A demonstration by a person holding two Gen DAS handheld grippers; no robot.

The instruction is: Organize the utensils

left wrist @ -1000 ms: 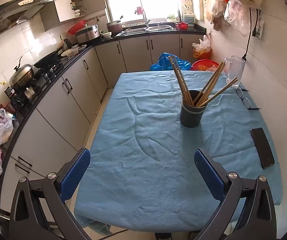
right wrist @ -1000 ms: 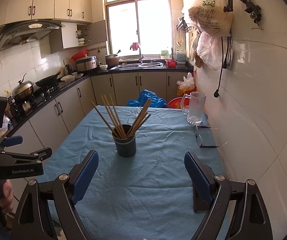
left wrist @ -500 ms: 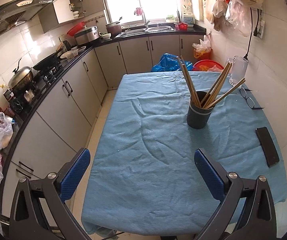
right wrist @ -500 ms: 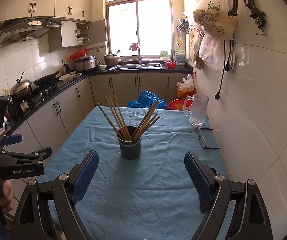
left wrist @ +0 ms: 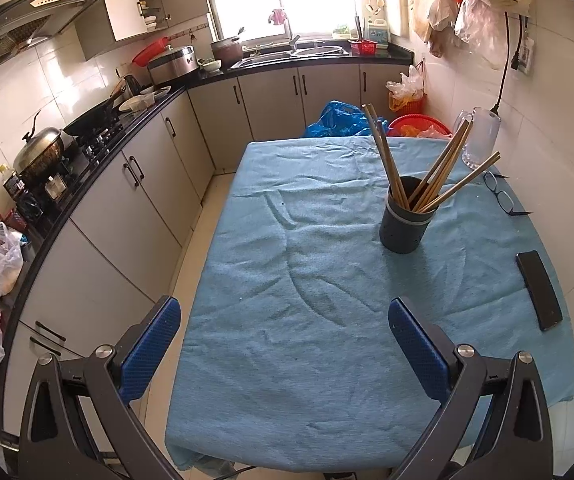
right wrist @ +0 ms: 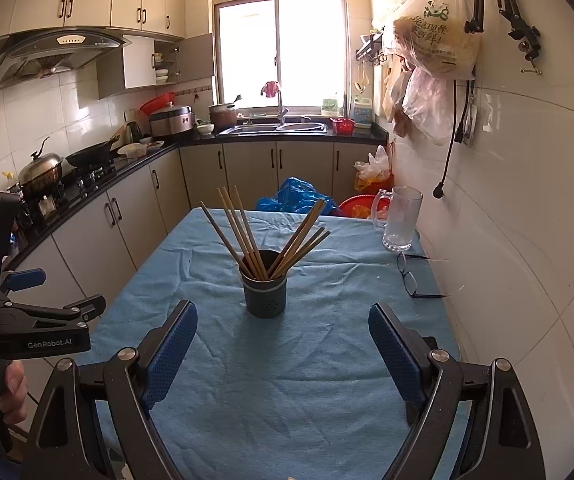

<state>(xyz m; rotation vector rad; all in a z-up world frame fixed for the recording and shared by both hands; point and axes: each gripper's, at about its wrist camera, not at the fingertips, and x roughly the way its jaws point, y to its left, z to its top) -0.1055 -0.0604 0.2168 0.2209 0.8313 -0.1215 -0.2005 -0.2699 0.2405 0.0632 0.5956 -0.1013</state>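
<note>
Both grippers, left gripper [left wrist: 285,344] and right gripper [right wrist: 283,344], hover wide open and empty near the holder [right wrist: 264,288], whose chopsticks [right wrist: 247,236] splay loosely, probably awaiting sorting.

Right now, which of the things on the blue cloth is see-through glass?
The glass mug, standing at the far corner near the wall. The utensil holder is dark, and the phone lies flat and black.
</note>
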